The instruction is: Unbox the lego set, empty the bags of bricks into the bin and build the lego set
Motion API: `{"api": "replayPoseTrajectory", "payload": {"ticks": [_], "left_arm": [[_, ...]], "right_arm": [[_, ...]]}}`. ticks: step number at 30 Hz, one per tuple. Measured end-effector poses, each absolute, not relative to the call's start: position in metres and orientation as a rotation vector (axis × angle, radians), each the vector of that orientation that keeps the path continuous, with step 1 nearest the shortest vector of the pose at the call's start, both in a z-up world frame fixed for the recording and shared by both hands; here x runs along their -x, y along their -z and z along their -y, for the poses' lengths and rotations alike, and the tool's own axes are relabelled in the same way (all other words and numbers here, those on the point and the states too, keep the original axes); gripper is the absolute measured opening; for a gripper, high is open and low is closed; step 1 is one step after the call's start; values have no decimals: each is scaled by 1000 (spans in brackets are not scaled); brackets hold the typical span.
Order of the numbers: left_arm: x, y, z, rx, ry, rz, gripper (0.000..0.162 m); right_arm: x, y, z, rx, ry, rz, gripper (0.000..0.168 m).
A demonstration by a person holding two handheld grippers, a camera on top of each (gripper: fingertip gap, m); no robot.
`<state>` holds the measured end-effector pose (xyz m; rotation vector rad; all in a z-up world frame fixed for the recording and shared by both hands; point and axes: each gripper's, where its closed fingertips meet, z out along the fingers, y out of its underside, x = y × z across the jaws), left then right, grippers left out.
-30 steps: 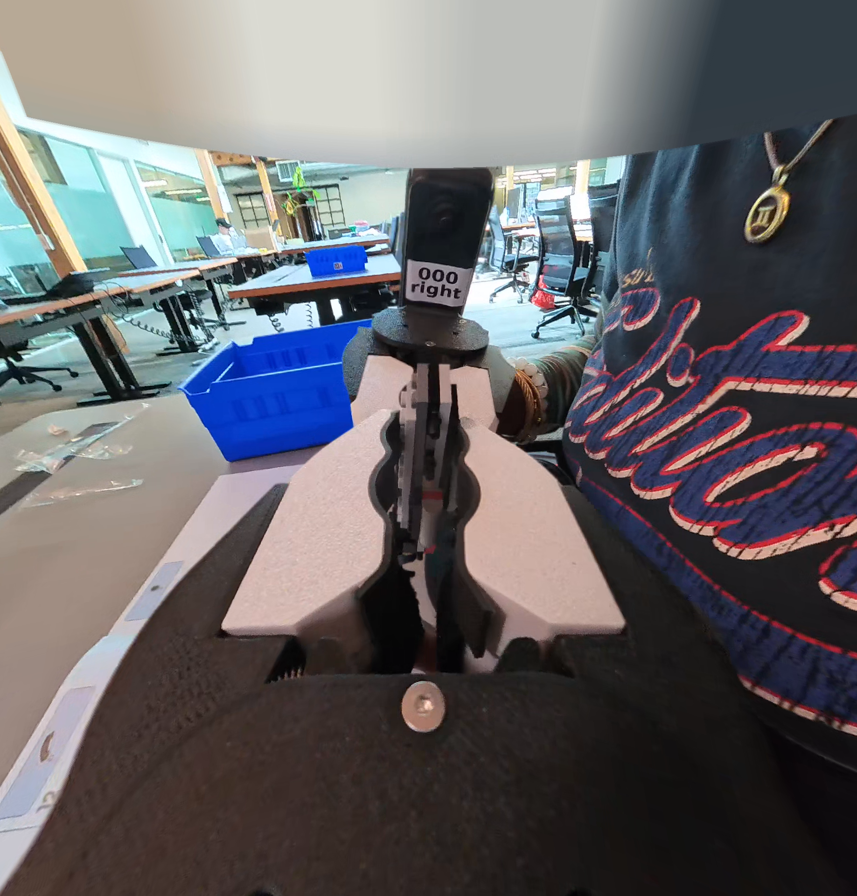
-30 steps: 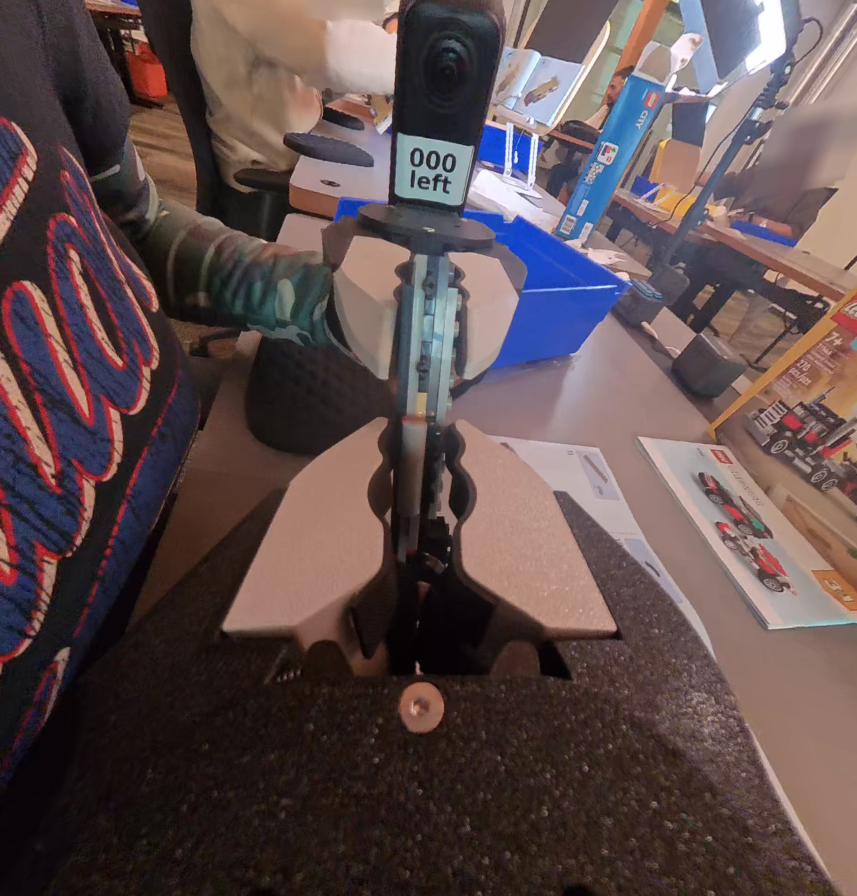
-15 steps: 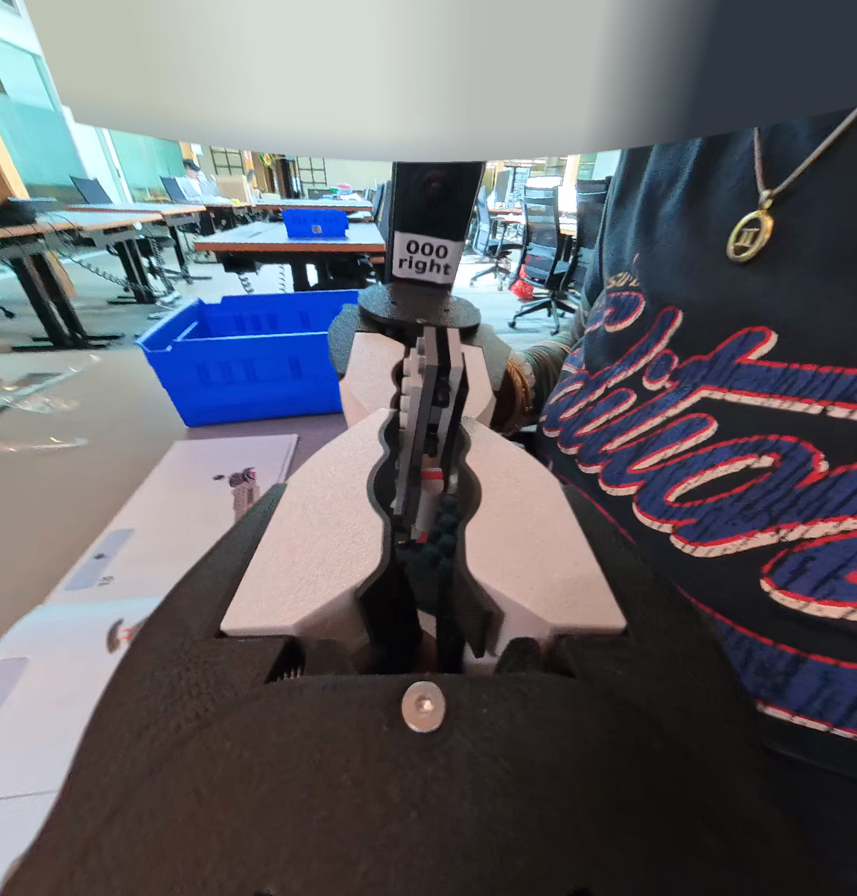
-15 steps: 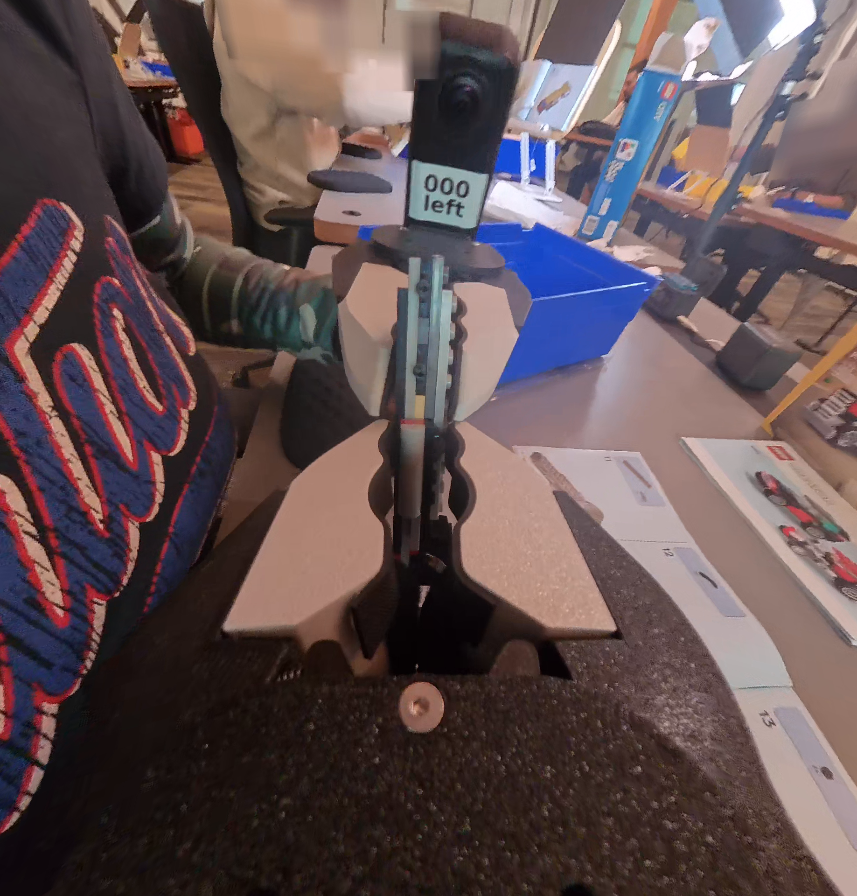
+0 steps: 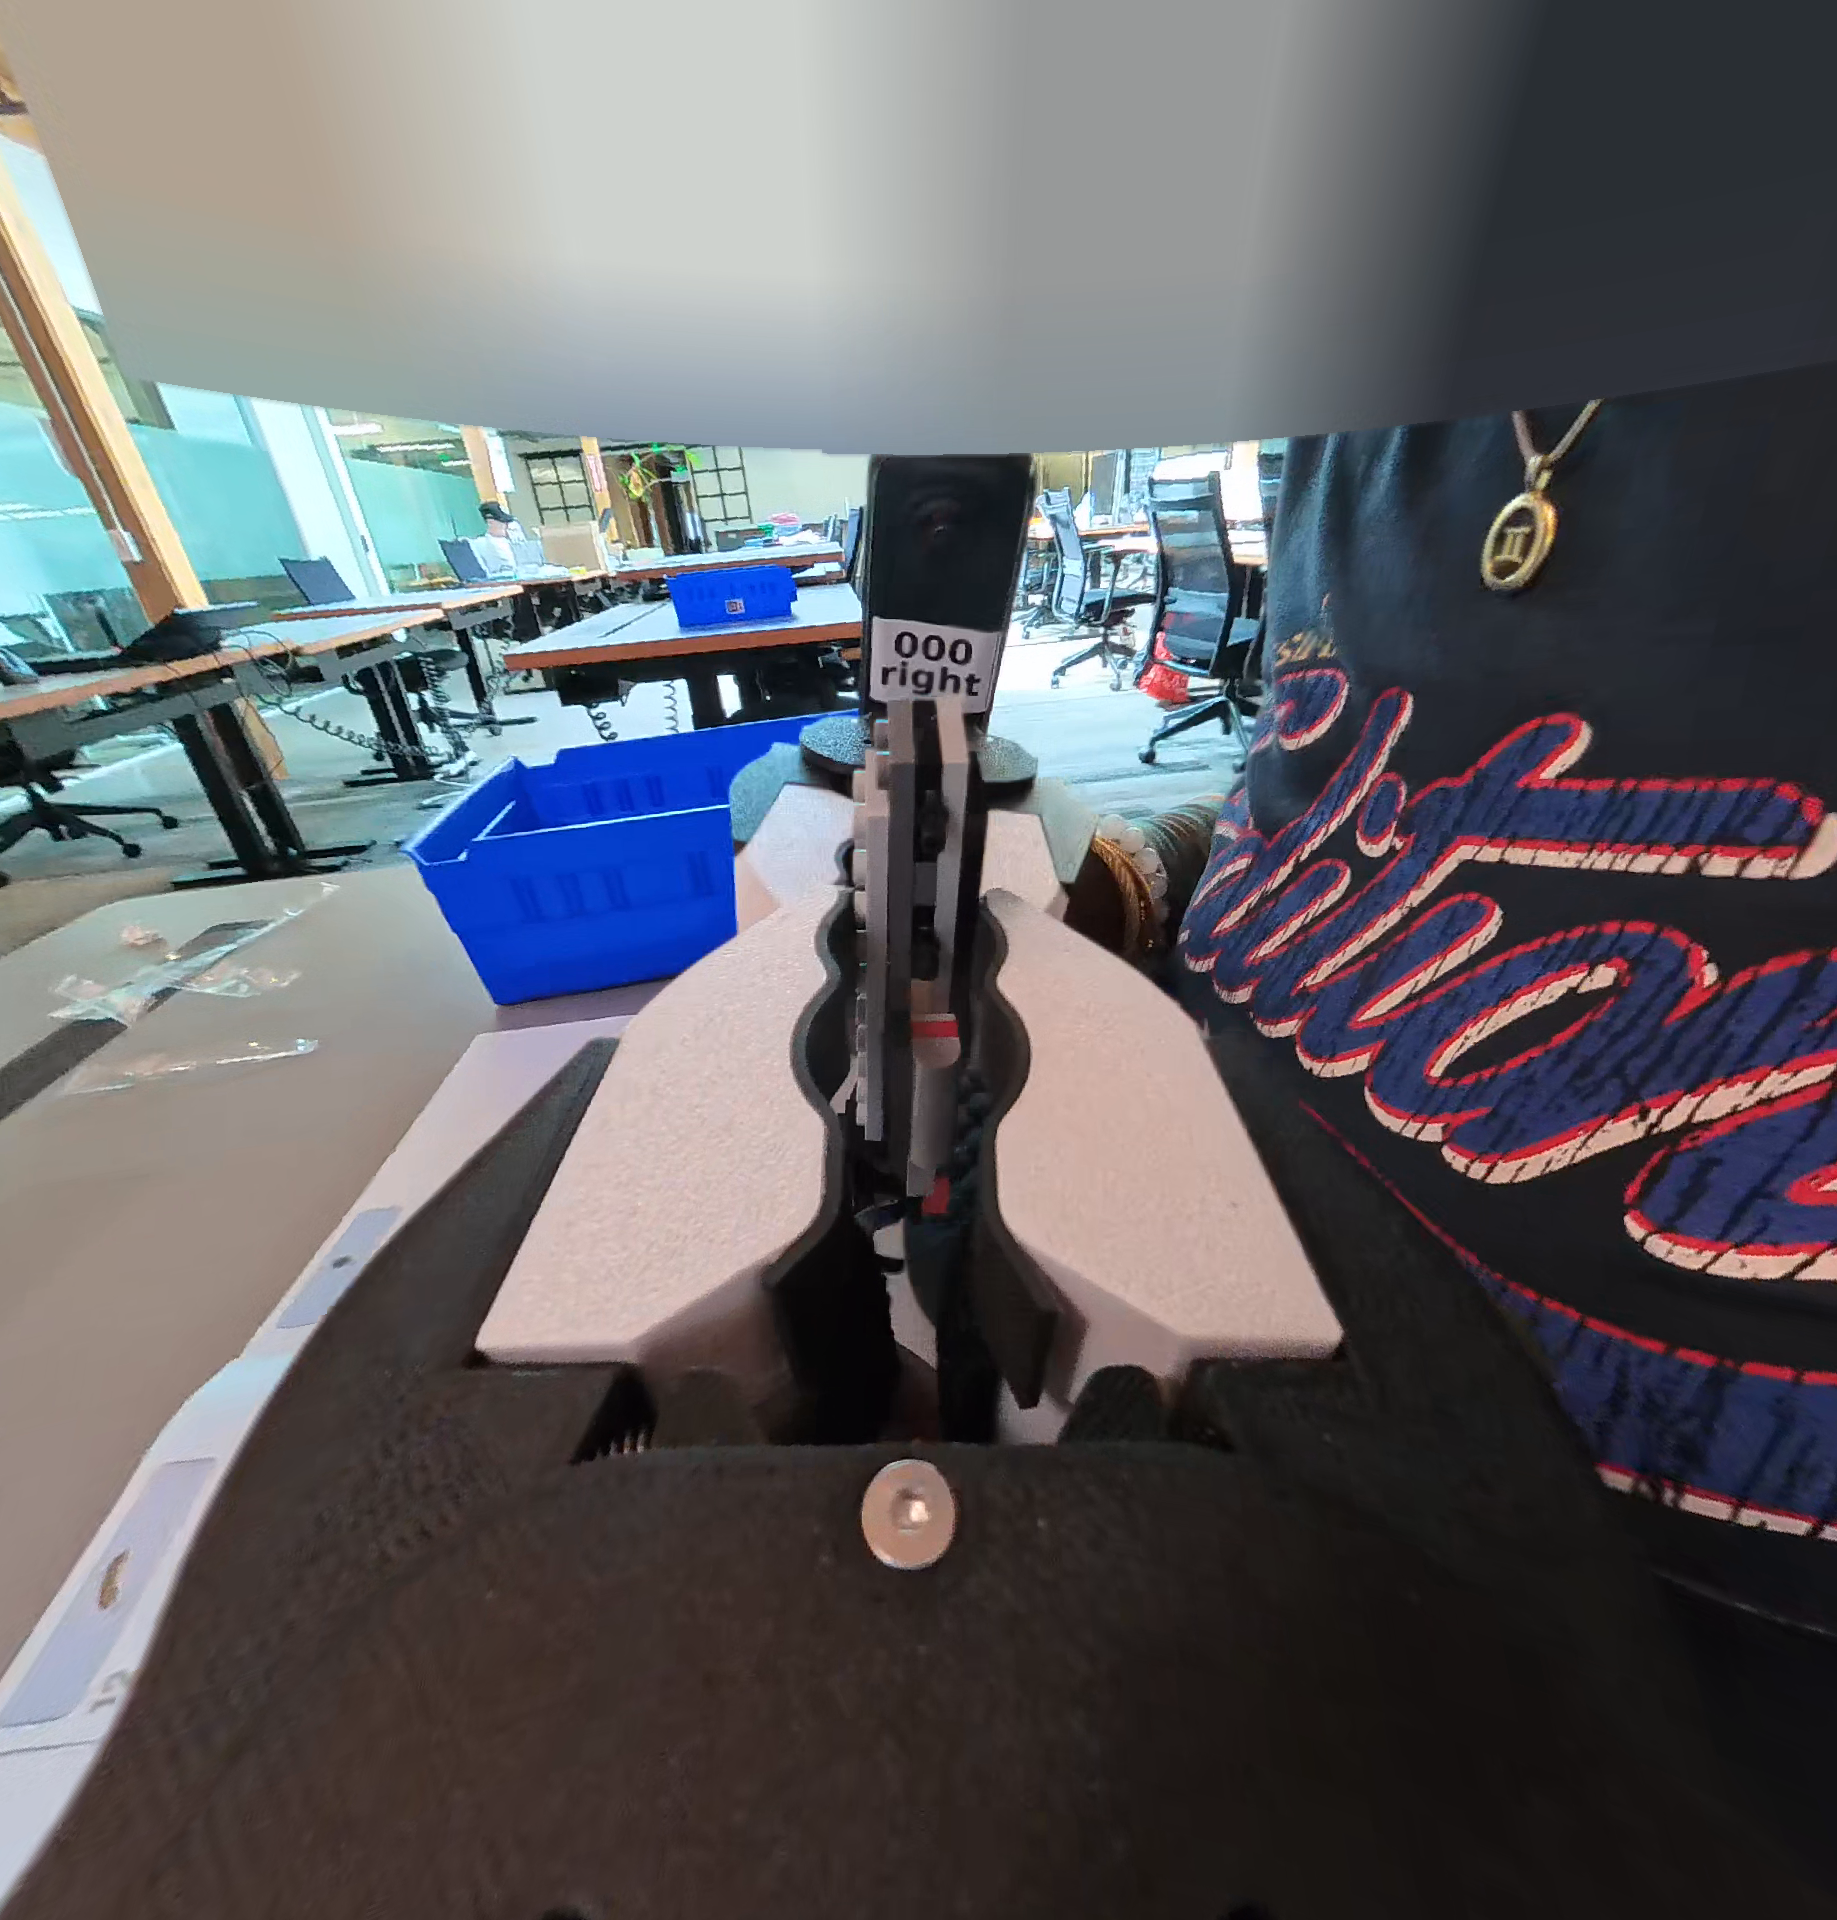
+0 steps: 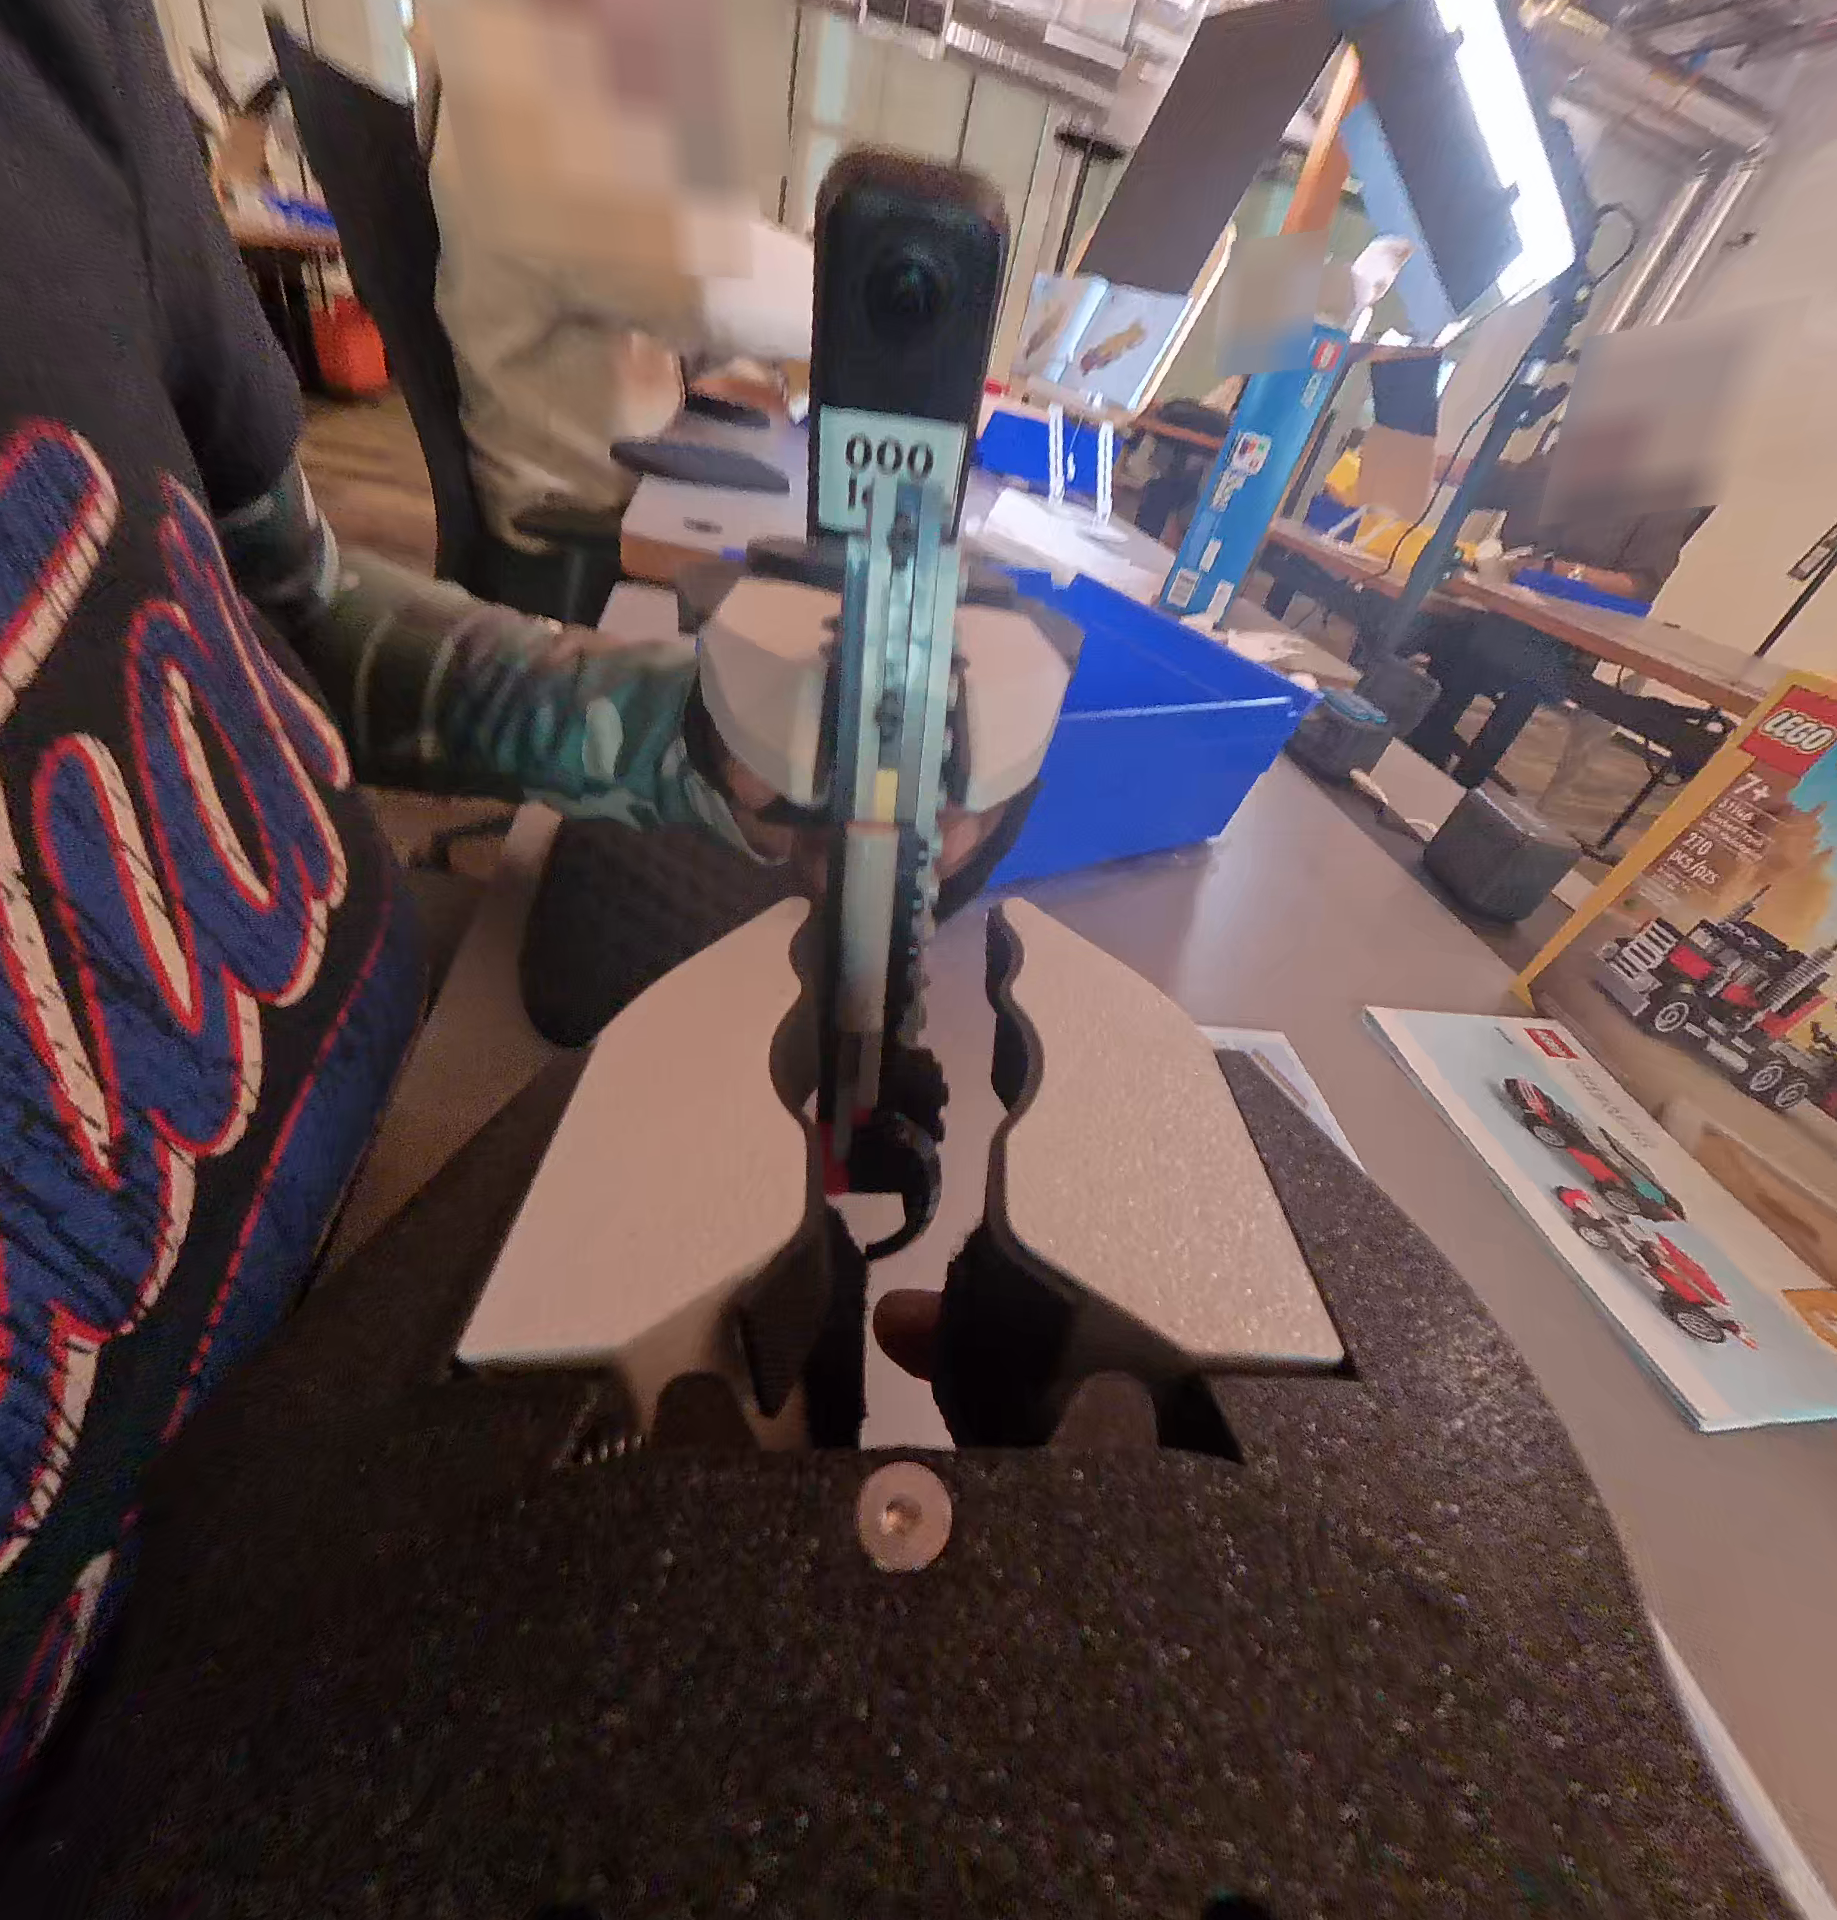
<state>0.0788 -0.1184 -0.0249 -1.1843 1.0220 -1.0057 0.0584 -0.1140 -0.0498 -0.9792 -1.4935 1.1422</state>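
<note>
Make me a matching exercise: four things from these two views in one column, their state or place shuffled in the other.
Things:
1. left gripper
2. right gripper
3. blue bin
4. instruction booklet

States or places:
A. lying flat on the table, in front of the lego box
B. shut on the grey brick assembly
C. fingers apart
D. standing on the table beyond the grippers

Pairs: 1-B, 2-C, 3-D, 4-A

Wrist cameras face each other closely; share blue bin (image 5: 581,894).
</note>
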Motion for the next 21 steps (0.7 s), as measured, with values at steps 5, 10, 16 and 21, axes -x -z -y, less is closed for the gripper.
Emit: {"api": "replayPoseTrajectory", "payload": {"ticks": [5, 10, 16, 21], "left_arm": [[-80, 20, 126, 1087, 924, -1083, 21], [-74, 19, 118, 1053, 843, -1033, 41], [-84, 34, 108, 1156, 869, -1030, 51], [-104, 43, 92, 1370, 904, -1048, 51]], "right_arm": [[-55, 54, 121, 938, -1077, 1544, 20], [-57, 42, 115, 900, -1013, 1458, 20], [-64, 39, 118, 927, -1301, 1339, 19], [-94, 16, 88, 929, -1831, 859, 19]]}}
